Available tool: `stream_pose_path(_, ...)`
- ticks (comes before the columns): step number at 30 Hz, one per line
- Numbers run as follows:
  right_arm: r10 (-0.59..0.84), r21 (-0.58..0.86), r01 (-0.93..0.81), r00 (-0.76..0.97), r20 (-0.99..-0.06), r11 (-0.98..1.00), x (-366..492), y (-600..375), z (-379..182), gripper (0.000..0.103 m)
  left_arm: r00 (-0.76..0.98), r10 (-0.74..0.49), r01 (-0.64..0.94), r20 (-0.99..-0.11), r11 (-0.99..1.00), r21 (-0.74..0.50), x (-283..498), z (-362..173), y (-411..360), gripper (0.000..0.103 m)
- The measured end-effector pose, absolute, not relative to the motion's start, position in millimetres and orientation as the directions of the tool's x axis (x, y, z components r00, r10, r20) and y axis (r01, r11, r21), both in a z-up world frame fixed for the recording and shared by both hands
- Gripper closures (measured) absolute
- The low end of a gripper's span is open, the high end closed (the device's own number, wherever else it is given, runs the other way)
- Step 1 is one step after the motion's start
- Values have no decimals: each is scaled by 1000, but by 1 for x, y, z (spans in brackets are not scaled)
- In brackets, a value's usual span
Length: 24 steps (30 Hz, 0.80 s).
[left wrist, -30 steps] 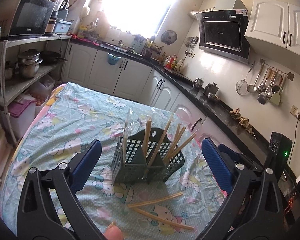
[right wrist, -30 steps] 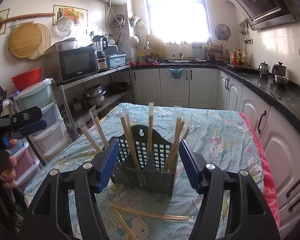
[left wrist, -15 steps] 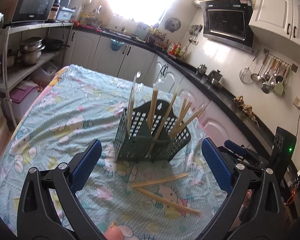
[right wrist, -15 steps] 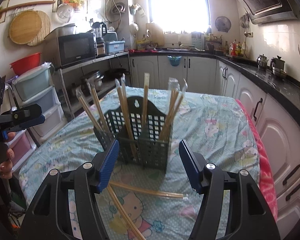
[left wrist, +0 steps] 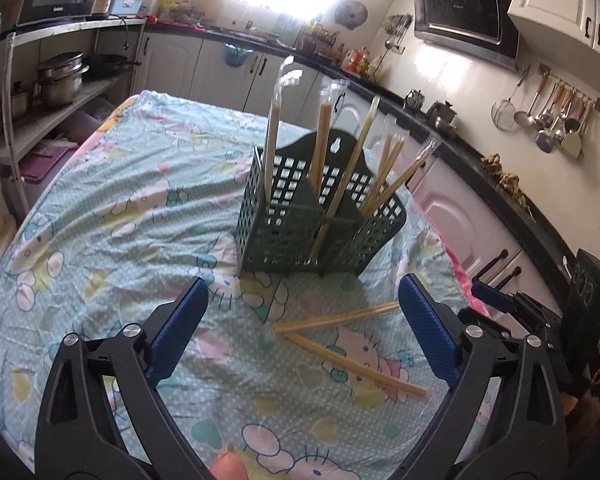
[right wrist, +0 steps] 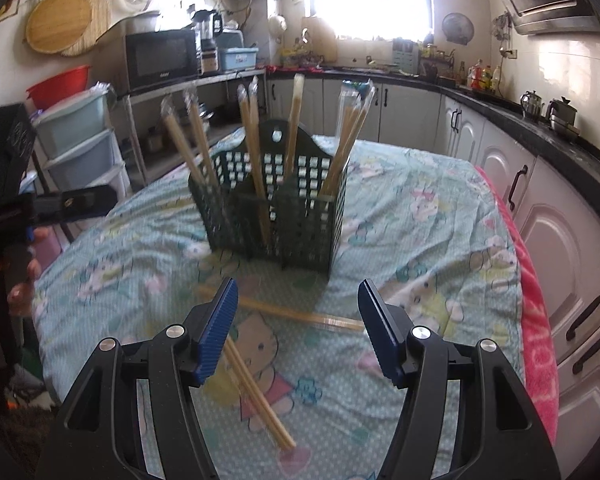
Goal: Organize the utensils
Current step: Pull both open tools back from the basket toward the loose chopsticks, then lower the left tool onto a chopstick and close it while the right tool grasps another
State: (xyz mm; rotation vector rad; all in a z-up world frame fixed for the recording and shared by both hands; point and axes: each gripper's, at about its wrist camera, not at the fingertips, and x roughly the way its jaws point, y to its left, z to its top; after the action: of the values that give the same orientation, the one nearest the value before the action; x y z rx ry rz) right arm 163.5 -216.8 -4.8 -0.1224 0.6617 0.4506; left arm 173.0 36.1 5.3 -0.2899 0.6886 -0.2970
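While poised above two loose chopstick packs, both tools, left tool and right tool, wide open, empty

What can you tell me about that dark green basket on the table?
The dark green basket looks like plastic, with grid holes in its walls and a taller arched back with a hanging hole. Dividers split it into compartments. It stands upright on the cartoon tablecloth, holding wrapped chopsticks that lean outward. No jaws touch it.
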Motion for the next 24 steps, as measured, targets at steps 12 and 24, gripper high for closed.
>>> stream_pose_path(12,371,37,-507,575,-729,861,140,-214,-57,48,662,-364,184,-655,926,-330,180,-33,17,38)
stream_pose_path(24,360,78,-505,491,-793,860,134,-225,-94,68,593,-367,180,-717,928,-326,197,-69,10,55)
